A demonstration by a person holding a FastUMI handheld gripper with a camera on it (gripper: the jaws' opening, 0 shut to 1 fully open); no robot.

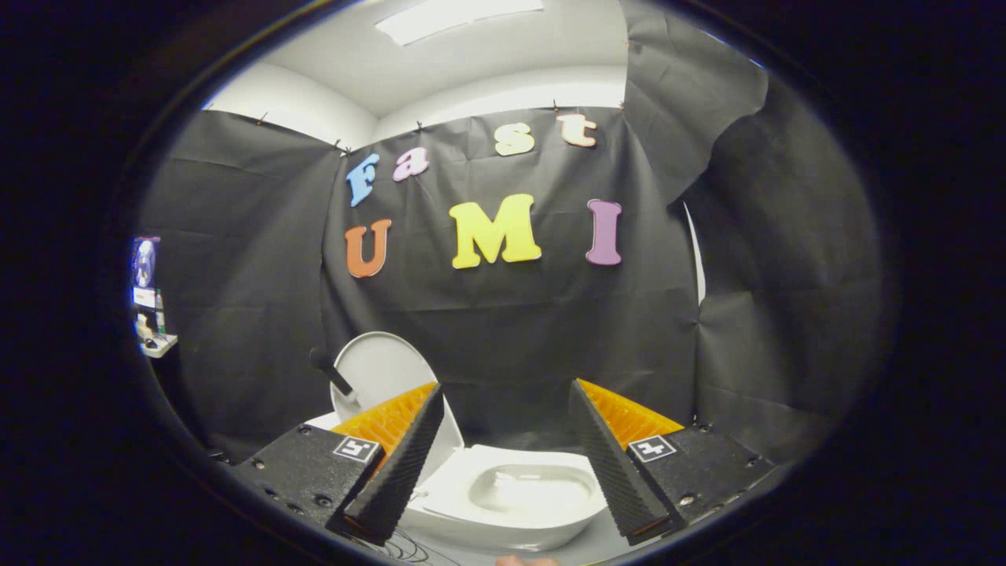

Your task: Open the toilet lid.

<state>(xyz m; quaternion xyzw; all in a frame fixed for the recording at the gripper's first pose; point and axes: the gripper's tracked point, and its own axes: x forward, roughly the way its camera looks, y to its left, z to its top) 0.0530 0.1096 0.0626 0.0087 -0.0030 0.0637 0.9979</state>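
A white toilet stands low ahead, its bowl showing between and below my two fingers. Its lid stands upright, swung back behind the left finger, with the seat ring down on the bowl. A short black handle sticks out from the lid's left edge. My gripper is open, its black and orange fingers wide apart with nothing between them, held above and in front of the bowl, apart from the lid.
Black cloth forms the booth's wall behind and on both sides of the toilet. A small shelf with items sits far off beyond the left finger. A fingertip of the person's hand shows below the bowl.
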